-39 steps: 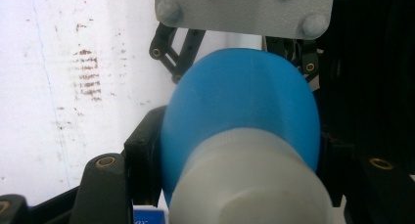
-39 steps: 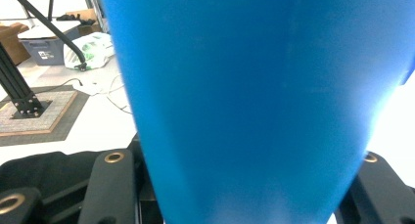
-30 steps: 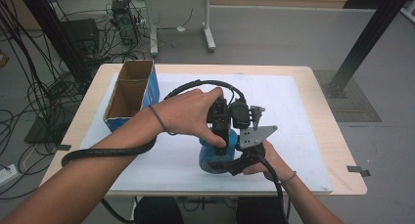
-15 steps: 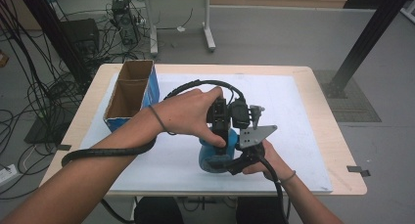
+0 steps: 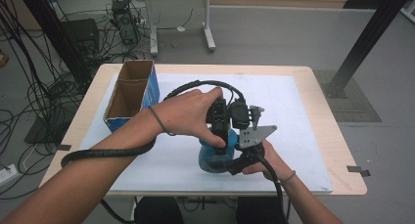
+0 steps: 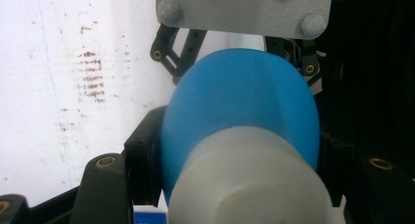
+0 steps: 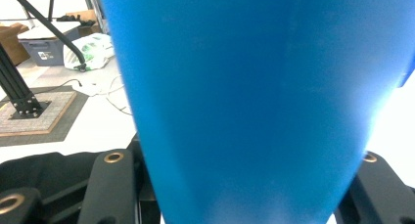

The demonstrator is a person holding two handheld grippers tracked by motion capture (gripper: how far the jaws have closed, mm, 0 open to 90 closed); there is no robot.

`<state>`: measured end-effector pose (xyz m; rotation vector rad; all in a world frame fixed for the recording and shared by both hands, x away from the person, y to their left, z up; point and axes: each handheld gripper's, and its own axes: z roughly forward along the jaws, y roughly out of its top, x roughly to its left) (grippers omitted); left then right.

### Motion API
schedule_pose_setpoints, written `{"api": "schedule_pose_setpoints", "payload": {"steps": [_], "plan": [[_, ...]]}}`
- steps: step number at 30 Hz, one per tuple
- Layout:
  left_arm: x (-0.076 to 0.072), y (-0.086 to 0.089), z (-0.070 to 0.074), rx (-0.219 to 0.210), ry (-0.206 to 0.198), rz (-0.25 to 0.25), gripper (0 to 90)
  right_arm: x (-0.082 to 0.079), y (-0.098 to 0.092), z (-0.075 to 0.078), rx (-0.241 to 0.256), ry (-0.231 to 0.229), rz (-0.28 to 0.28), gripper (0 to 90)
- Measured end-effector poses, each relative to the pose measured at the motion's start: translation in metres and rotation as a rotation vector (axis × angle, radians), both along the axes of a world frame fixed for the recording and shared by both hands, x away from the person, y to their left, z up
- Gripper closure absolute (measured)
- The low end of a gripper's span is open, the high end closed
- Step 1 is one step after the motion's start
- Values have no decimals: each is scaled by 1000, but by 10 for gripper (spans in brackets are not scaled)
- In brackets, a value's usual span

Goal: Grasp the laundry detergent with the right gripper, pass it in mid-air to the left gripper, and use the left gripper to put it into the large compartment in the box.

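Both hand-held grippers (image 5: pixel 230 136) around blue bottle (image 5: pixel 213 153)

Worktop (image 5: pixel 323 116): sheet (image 5: pixel 293 101) lay over most of its surface. Box (image 5: pixel 129 92) stood on the sheet's far left corner, open side up. Bottle (image 5: pixel 215 153) sat at centre, near the front edge, right of the box and well apart from it. Left claw (image 5: pixel 220 119) sat over the bottle from behind; right claw (image 5: pixel 247 148) met the bottle at its right. Second table (image 5: pixel 161 9) stood on the floor behind the worktop.
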<state>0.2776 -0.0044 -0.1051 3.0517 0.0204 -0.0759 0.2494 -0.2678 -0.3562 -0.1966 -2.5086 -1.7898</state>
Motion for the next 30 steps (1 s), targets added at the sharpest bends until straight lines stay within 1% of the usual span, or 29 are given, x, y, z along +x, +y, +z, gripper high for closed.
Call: {"api": "schedule_pose_setpoints", "payload": {"steps": [7,11,20,25,29,30], "plan": [[0,0,0,0,0,-1,376,1,0,0,0,2,1,424],[0,0,0,-1,-2,-3,377,1,0,-1,3,-6,-1,424],[0,1,0,-4,-1,9,377,1,0,-3,12,4,0,423],[-2,1,2,-6,-7,0,377,1,-1,-4,21,-1,1,421],[-3,-1,3,-1,-10,1,378,0,-2,-4,26,-5,-2,419],[-3,0,4,-3,-9,9,378,0,-2,-4,28,-9,0,418]]}}
